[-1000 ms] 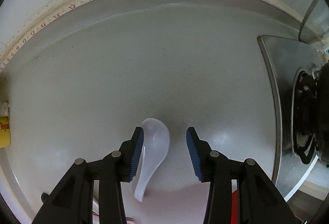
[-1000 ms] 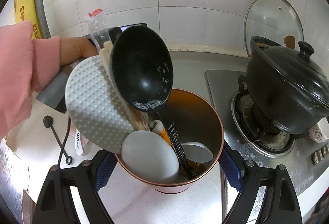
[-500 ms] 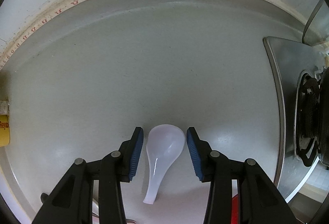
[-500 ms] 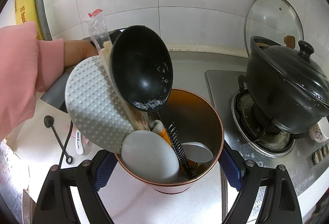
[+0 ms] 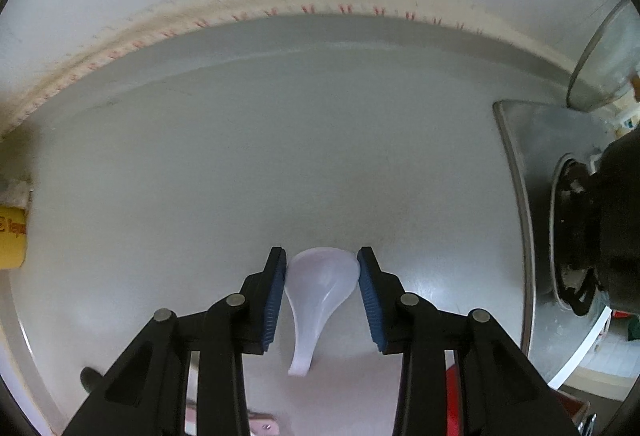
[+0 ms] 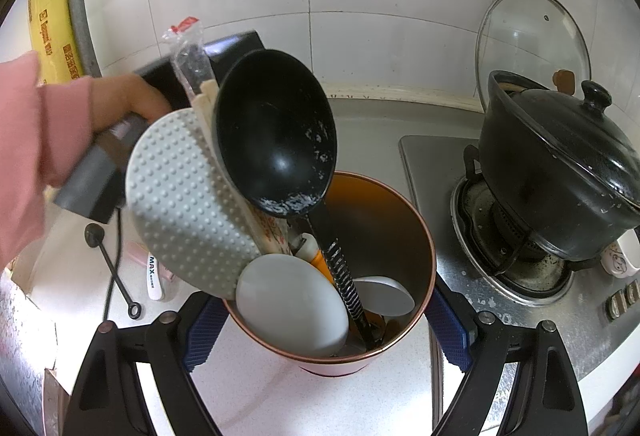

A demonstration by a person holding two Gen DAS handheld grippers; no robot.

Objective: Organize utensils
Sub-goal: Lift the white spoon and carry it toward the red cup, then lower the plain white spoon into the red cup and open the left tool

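A translucent white soup spoon [image 5: 320, 284] sits bowl-forward between the blue pads of my left gripper [image 5: 322, 260]. The jaws are closing and both pads touch the sides of its bowl, over the grey counter [image 5: 280, 156]. My right gripper [image 6: 324, 316] is shut around a copper-rimmed utensil holder [image 6: 424, 236], one pad on each side of it. In the holder stand a black ladle [image 6: 276, 132], a grey dotted paddle [image 6: 188, 196], wrapped chopsticks [image 6: 192, 56] and a white spoon [image 6: 292, 308]. A hand in a pink sleeve [image 6: 120, 96] carries the left gripper behind the holder.
A black lidded pot [image 6: 560, 164] sits on the gas stove [image 5: 520, 196] to the right, with a glass lid [image 6: 528, 36] leaning on the tiled wall. A yellow box [image 6: 52, 28] stands at the far left. A black cord [image 6: 116, 276] lies left of the holder.
The left gripper slid over so that the white spoon's bowl is centred between its pads. Its jaws then narrowed onto the bowl and the view rose slightly. The right gripper and holder stayed still.
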